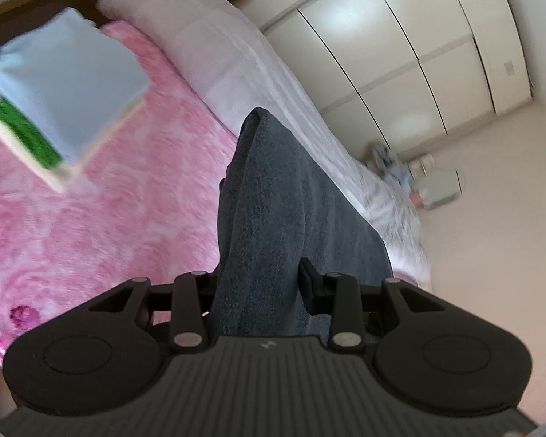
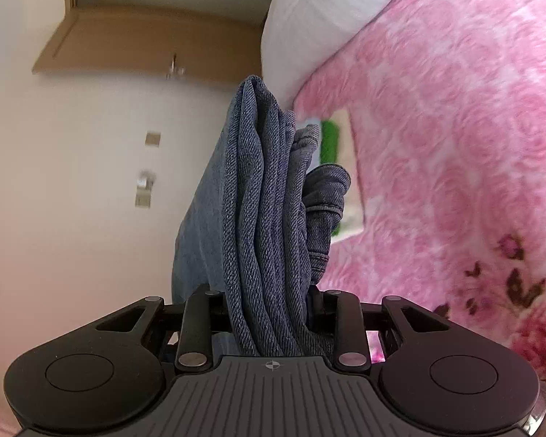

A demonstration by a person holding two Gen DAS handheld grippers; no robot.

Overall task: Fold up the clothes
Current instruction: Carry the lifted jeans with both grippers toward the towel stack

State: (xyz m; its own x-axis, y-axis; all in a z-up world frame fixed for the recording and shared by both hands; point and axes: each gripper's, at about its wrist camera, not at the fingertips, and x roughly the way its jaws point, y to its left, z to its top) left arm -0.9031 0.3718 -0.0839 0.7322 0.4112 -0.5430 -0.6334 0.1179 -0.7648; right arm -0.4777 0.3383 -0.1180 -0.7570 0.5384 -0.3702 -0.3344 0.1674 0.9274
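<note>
Both claws, left [image 1: 258, 284] and right [image 2: 269, 302], clamp my folded jeans [image 2: 265, 200]; far stack [image 1: 65, 87] awaits them, I judge.

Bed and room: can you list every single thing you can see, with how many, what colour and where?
folded dark blue denim jeans: one, dark blue, held up over the bed edge by both claws
pink rose-patterned fleece blanket: one, pink, covering the bed
white pillow: one, white, at the blanket's edge
stack of folded clothes: one stack, light blue on top, green and cream beneath, on the blanket
cream wardrobe doors: several, cream, along the wall
brown wooden door: one, brown, in the right view
left claw: one, black, shut on jeans
right claw: one, black, shut on jeans
</note>
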